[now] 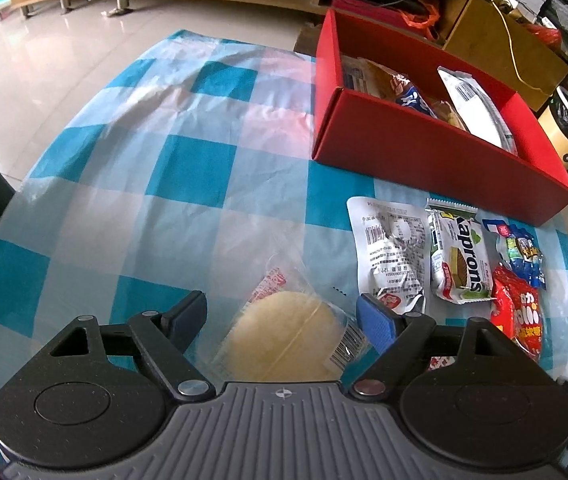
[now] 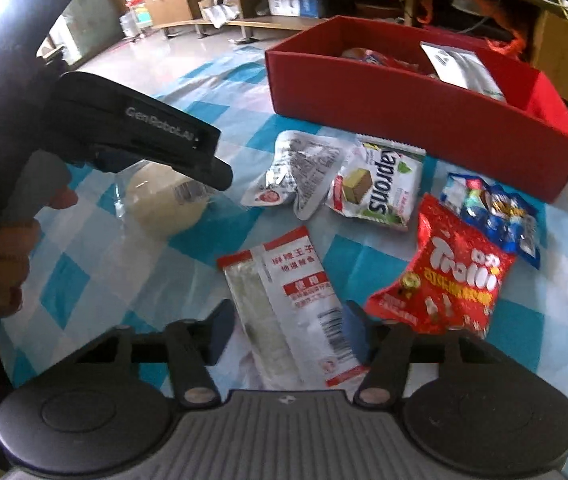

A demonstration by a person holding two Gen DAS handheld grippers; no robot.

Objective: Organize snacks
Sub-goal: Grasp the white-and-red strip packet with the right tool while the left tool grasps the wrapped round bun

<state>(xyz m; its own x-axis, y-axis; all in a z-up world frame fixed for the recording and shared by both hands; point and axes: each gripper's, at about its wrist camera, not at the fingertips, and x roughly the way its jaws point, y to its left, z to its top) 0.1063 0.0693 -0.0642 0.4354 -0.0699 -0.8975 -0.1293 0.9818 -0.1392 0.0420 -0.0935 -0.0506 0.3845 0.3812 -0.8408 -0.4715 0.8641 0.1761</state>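
**Mia:** What does the writing on the snacks say?

**Ben:** The green and white pack (image 2: 380, 184) says "Kaprons". The red bag (image 2: 444, 280) says "Trolli". The black tool on the left reads "GenRobot.AI". The long white and red packet (image 2: 296, 308) has red Chinese words and a bar code.

**Mia:** What is the right claw (image 2: 284, 332) doing?

**Ben:** Its two blue pads stand on each side of the long packet, very close to its edges. The picture is blurry, so whether they squeeze it cannot be told.

**Mia:** And the left claw (image 1: 284, 320)?

**Ben:** It is wide apart and holds nothing. The round yellow bun in a clear bag (image 1: 284, 340) lies on the cloth right between its pads, and the pads do not press on it.

**Mia:** Where are the other snacks?

**Ben:** From the left claw, a silver pouch (image 1: 392, 252) sits at one o'clock, with the Kaprons pack just beside it. A blue bag (image 1: 522, 252) and the red bag lie at two o'clock. The red box (image 1: 424, 148) is farther off at one o'clock, with some snacks inside.

**Mia:** What is under them?

**Ben:** A blue and white check cloth (image 1: 188, 176).
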